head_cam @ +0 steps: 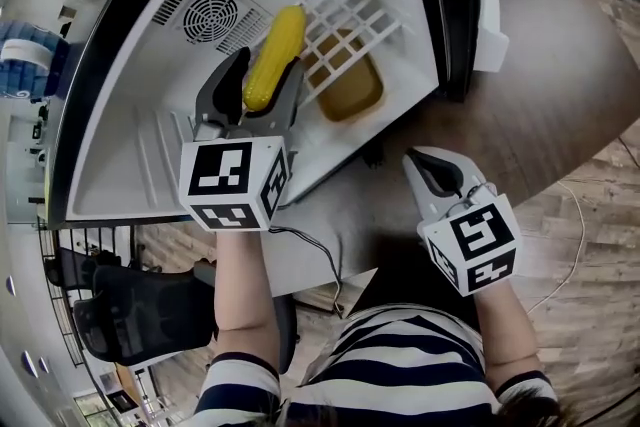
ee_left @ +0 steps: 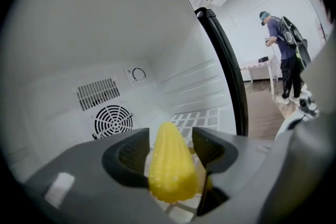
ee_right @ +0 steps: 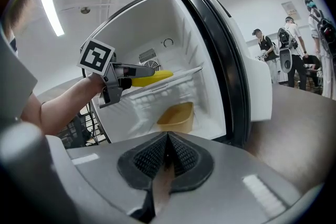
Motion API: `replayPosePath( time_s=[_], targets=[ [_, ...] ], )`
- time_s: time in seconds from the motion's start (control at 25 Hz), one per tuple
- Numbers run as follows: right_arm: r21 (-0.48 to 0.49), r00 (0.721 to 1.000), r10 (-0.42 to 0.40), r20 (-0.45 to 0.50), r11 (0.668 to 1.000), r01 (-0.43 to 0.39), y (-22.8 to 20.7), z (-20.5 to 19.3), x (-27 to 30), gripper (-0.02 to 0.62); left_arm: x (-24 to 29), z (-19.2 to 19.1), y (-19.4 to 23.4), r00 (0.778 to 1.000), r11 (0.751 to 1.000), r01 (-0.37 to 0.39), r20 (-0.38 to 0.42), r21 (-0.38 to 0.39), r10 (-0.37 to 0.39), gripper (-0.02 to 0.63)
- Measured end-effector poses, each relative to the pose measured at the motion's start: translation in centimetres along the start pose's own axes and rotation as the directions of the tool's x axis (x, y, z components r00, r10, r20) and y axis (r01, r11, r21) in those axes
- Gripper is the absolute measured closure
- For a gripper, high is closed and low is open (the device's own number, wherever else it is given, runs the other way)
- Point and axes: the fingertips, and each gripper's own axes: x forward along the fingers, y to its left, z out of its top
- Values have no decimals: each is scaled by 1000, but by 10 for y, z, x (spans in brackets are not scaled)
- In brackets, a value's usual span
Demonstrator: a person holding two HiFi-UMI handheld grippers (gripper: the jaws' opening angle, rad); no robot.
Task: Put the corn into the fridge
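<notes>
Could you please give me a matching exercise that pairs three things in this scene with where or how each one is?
Things:
1. corn
2. right tool
3. yellow tub

States:
A. shut and empty, outside the fridge
B. below the white shelf
C. gripped in the left tool

Pairs: 1-C, 2-A, 3-B.

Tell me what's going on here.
A person is working with a two-jaw gripper in each hand at an open small fridge. The left gripper is clamped on an ear of corn and has it inside the fridge, at the level of the white wire shelf; the corn is not yet let go. A tan tub sits below the shelf. The right gripper is shut on nothing and hangs outside the fridge.
</notes>
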Motion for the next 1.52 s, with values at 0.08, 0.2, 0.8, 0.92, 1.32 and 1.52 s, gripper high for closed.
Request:
replayPosePath(
  time_s=[0.08,0.2,0.8,0.92,1.32,1.52],
  targets=[
    [-6,1000,-1,0,1000,1,1,2,-3,602,-5,2,2,1000,1000,-6,7,-11,6,606],
    [-13,1000,-4,0,1000,4,2,4,-7,602,-13,5,3,1000,1000,-16,20,-26,16,606],
    [-56,1000,0,17,998,1,9,22,-16,603,-70,12,11,989,985,-79,109,-152,97,606],
    [-61,1000,0,18,998,1,11,23,-18,603,-81,8,10,987,979,-91,115,-184,113,606],
    [-87,1000,6,19,996,-4,20,25,-18,602,-110,-11,6,983,944,-90,126,-317,136,606],
    [-92,1000,-4,25,996,6,21,27,-20,601,-120,-22,-1,985,928,-74,118,-366,125,606]
  ],
)
